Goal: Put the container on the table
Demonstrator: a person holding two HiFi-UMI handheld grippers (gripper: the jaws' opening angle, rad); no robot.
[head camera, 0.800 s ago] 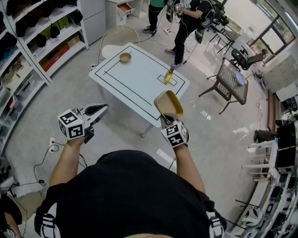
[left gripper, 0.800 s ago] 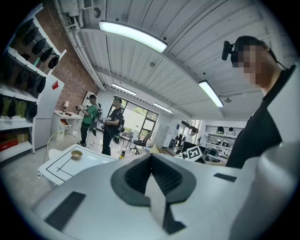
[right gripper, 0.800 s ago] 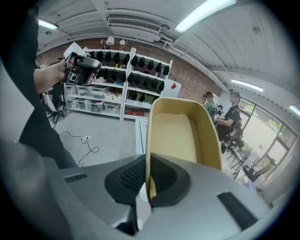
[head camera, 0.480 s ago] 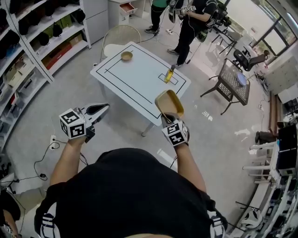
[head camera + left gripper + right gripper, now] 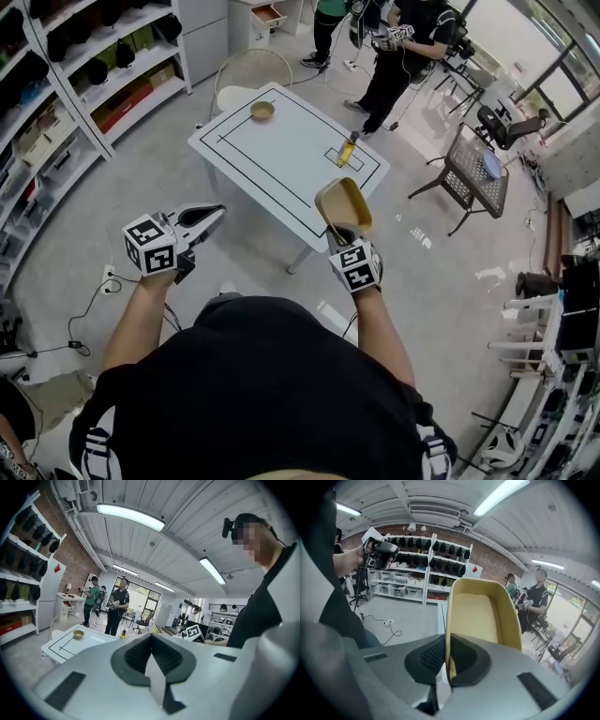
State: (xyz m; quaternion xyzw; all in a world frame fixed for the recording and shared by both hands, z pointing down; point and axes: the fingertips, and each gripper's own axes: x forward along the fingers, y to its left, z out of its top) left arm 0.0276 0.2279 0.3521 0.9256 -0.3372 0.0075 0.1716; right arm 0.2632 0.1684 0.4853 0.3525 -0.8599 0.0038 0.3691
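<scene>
A tan oblong container [image 5: 343, 208] [image 5: 483, 616] is pinched by its wall in my right gripper [image 5: 337, 234] [image 5: 446, 660], which is shut on it and holds it in the air just off the near right edge of the white table [image 5: 281, 155]. My left gripper [image 5: 208, 217] [image 5: 151, 656] hangs to the left of the table over the floor, its jaws shut with nothing between them.
On the table stand a small tan bowl [image 5: 262, 111] at the far end and a yellow bottle [image 5: 346, 151] inside a marked box. A round chair [image 5: 246, 77] stands behind the table. Two people [image 5: 403, 42] stand beyond it. Shelves [image 5: 66, 84] line the left; a mesh chair [image 5: 478, 169] sits right.
Both grippers and the container keep their places in the head view; the table has drifted slightly right and up in the picture as the view shifts.
</scene>
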